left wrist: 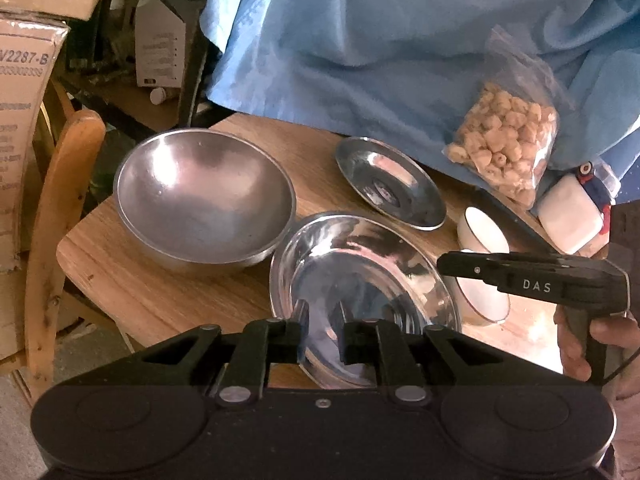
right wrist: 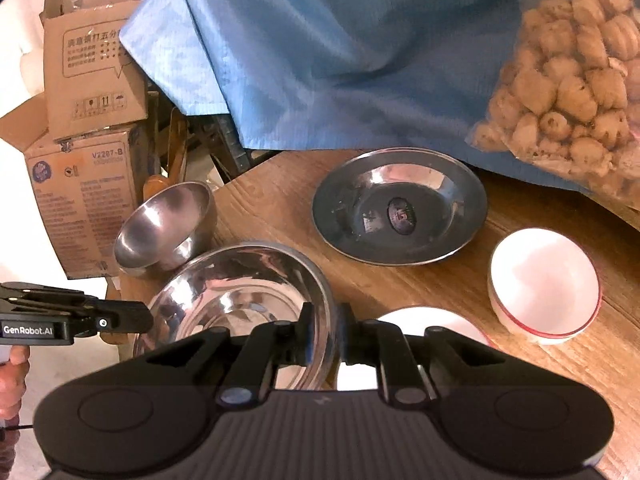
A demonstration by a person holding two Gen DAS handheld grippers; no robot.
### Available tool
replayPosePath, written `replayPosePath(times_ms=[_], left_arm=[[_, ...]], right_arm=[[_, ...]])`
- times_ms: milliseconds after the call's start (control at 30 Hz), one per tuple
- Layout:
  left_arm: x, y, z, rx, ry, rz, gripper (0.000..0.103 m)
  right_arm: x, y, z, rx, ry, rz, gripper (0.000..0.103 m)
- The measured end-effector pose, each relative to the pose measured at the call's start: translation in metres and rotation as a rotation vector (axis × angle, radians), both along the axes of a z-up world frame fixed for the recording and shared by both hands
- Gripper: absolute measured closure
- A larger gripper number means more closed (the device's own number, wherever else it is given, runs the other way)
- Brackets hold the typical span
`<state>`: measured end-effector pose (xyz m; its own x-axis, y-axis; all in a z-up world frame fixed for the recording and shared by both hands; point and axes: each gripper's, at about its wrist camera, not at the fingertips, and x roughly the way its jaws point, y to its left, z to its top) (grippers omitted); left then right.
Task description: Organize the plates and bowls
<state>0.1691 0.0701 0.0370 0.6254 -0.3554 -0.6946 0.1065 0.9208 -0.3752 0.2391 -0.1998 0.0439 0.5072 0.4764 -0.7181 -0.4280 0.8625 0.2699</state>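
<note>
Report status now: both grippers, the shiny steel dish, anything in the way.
Right gripper shut on shiny steel dish rim. Left gripper open over the dish's near edge, holding nothing. White bowl close beside the dish, matte steel bowl at its other side.

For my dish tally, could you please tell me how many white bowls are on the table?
2. One white bowl stands at the right, near the snack bag. The other white bowl sits closer in, partly hidden behind the right tool. More could be out of view.
</note>
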Motion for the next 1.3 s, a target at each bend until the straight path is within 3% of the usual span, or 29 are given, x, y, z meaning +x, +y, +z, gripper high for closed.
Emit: replayPosePath(times_ms=[100, 167, 233, 300, 467, 533, 600, 767, 900, 1067, 1300], left_arm=[[-0.004, -0.001, 0.003, -0.017, -0.024, -0.003, 0.087], [-0.007, -0.003, 0.008, -0.021, -0.046, -0.012, 0.078], [-0.011, -0.005, 0.013, -0.022, -0.077, -0.021, 0.049], [-0.013, -0.008, 0.018, -0.013, -0.108, -0.010, 0.025], [-0.013, -0.014, 0.034, -0.010, -0.190, 0.001, 0.001], [-0.009, -0.015, 0.039, 0.004, -0.212, 0.017, 0.001], [-0.001, -0.017, 0.044, 0.024, -0.217, 0.039, 0.001], [0.034, -0.022, 0.052, 0.127, -0.206, 0.088, 0.001], [0.066, -0.033, 0.052, 0.210, -0.186, 0.040, 0.001], [0.100, -0.046, 0.047, 0.256, -0.162, 0.005, 0.001], [0.146, -0.071, 0.031, 0.301, -0.098, -0.054, 0.001]], right_arm=[[-0.002, -0.002, 0.002, -0.011, -0.026, -0.006, 0.088], [-0.007, -0.004, 0.006, -0.010, -0.055, -0.005, 0.078], [-0.012, -0.006, 0.010, -0.009, -0.079, -0.006, 0.060], [-0.015, -0.007, 0.013, -0.009, -0.107, 0.001, 0.053], [-0.022, -0.015, 0.020, -0.021, -0.164, -0.010, 0.027], [-0.021, -0.022, 0.023, -0.008, -0.182, -0.030, 0.010], [-0.019, -0.028, 0.025, 0.009, -0.191, -0.045, 0.008], [-0.007, -0.037, 0.025, 0.015, -0.196, -0.068, 0.007], [0.010, -0.040, 0.022, 0.025, -0.187, -0.069, 0.007], [0.033, -0.042, 0.016, -0.003, -0.172, -0.090, 0.008], [0.061, -0.038, 0.002, -0.091, -0.153, -0.092, 0.023]])
